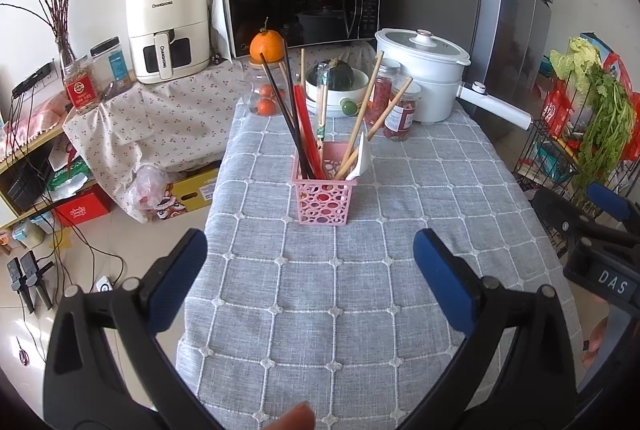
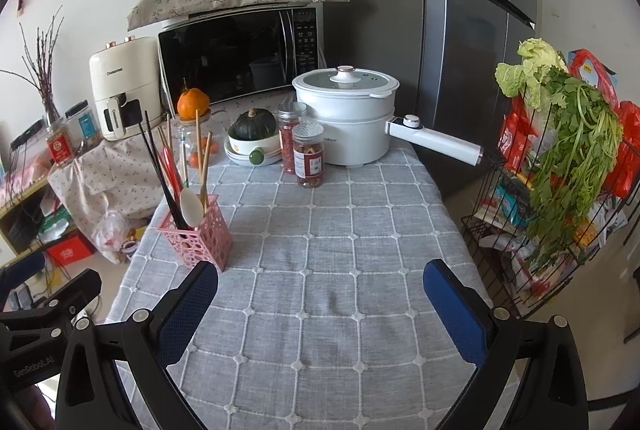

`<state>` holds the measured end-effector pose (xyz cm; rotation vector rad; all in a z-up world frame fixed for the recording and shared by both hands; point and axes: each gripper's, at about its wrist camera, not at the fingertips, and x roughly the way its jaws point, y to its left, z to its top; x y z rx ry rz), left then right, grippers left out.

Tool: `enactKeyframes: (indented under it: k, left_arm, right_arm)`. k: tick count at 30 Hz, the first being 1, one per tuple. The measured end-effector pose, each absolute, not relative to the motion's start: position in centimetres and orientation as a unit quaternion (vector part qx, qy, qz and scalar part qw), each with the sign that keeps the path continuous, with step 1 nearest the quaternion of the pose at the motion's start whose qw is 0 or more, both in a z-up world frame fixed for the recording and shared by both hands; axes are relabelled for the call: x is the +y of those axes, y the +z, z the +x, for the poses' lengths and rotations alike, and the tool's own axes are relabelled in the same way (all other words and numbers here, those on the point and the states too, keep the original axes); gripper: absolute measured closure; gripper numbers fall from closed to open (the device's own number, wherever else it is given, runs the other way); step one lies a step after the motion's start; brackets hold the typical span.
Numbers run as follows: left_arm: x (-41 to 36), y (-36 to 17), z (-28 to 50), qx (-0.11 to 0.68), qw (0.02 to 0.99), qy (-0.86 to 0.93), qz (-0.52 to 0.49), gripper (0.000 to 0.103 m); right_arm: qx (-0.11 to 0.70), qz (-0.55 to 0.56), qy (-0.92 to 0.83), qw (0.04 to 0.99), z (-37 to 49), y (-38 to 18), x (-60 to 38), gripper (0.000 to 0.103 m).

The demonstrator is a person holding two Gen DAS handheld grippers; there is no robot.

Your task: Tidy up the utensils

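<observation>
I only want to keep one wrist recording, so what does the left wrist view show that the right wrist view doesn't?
Left wrist only: a fingertip at the bottom edge and two spare grippers on the floor.

Right wrist only: the full wire rack with its groceries.

Both: the pink utensil holder with chopsticks and a white spoon, the white pot, and both hand-held grippers open, left and right.

1. The left gripper (image 1: pixel 310 278) has its jaws spread wide, holding nothing.
2. The right gripper (image 2: pixel 320 304) is likewise agape and empty.
3. In the left view, the right gripper appears at three o'clock.
</observation>
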<state>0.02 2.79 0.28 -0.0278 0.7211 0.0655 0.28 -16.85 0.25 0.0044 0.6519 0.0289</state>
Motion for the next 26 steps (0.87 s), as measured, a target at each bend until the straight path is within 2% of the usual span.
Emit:
enactKeyframes:
  k: [26]
  left_arm:
    - [0.9, -0.6, 0.8, 0.367, 0.930, 0.030, 0.011, 0.001]
  right_arm:
    - [0.324, 0.010, 0.032, 0.945, 0.3, 1.1, -16.6, 0.000]
